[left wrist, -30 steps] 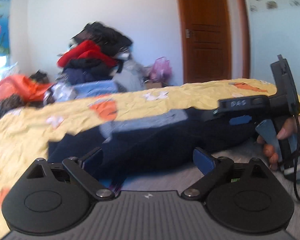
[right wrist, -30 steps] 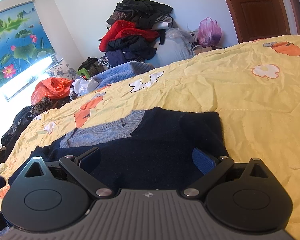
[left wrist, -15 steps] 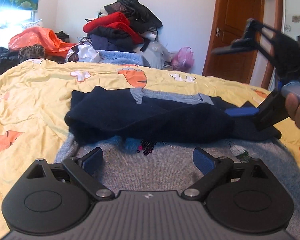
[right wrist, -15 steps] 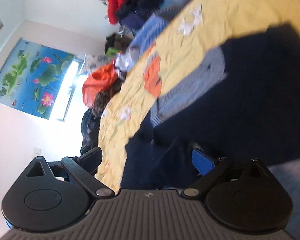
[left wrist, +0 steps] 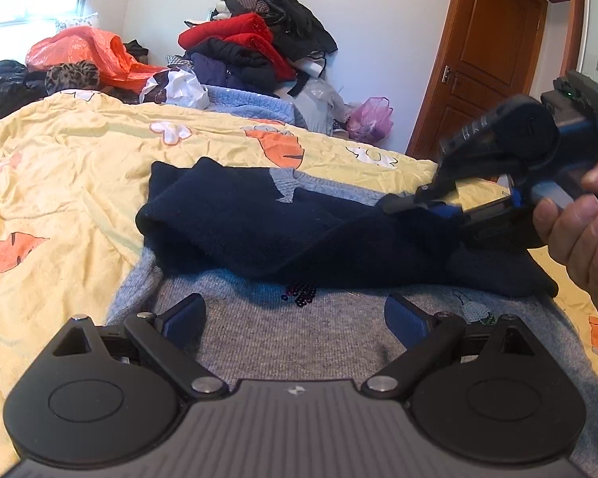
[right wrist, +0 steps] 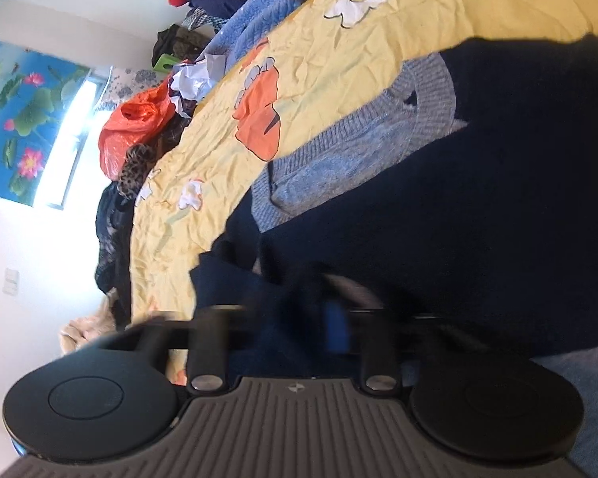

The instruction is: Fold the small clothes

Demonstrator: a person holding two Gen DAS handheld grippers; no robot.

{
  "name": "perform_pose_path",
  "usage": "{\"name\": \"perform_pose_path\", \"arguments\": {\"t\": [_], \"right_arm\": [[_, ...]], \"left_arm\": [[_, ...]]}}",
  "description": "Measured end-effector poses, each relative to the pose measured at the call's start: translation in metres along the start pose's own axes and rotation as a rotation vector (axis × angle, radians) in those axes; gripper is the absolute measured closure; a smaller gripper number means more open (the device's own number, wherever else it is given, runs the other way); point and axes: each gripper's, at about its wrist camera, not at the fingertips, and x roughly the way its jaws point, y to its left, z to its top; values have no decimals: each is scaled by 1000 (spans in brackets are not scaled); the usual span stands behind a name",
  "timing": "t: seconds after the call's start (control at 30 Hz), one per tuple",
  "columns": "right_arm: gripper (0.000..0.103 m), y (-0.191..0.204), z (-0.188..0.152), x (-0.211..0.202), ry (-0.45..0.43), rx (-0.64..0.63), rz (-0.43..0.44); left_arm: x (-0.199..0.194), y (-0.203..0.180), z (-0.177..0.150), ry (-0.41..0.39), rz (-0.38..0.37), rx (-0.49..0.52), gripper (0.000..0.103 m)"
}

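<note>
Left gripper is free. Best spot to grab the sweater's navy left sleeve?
Grip the rounded fold end of the navy sleeve, coming from the left, low over the yellow quilt. That end bulges up free of the grey body, within the open left gripper.

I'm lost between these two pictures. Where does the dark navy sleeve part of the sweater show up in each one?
Left wrist view: the navy sleeves lie across the middle, over the grey sweater body, with the right gripper at their right end.
Right wrist view: the navy fabric fills the centre and right.
Shared landmark: the orange plastic bag beyond the yellow bedspread.
</note>
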Motion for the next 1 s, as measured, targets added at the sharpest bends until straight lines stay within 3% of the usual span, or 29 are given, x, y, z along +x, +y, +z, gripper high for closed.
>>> {"name": "perform_pose_path", "arguments": {"t": [0.13,0.2,0.27,0.33,0.37,0.4,0.47,0.5,0.57,0.67,0.83,0.97,1.0], "right_arm": [[87,12,-7,-31,-92,-183,56],[87,32,-15,-56,-149,-373,37],[87,50,-32,-83,-190,-651,-1],[86,42,-40,-102,-125,-735,-7],[76,29,-40,-108,-91,-703,-1],[52,12,-38,-114,-82,-638,-5],[22,-22,-37,-127,-119,-497,-49],[23,-38,-37,-135,-148,-419,-53],[23,-69,-36,-145,-179,-244,37],[24,-93,-42,-136,-151,-60,126],[24,-75,-54,-79,-65,-35,81],[24,-56,-57,-46,-64,-25,89],[33,-52,-57,-41,-50,-20,91]], "left_arm": [[1,1,1,2,0,-5,6],[1,1,1,2,0,-8,6],[0,2,1,0,0,-8,6],[0,2,1,-3,-1,-9,6],[0,2,1,-3,-2,-10,6],[0,2,1,-3,-4,-11,6],[-1,2,1,-5,-7,-12,6],[-1,2,1,-4,-7,-12,6],[-1,2,1,-5,-5,-8,6],[-2,2,0,-10,-3,-3,6],[-2,1,1,-9,5,2,6],[-1,1,1,-5,8,0,6],[-1,1,1,-4,9,-1,6]]}}
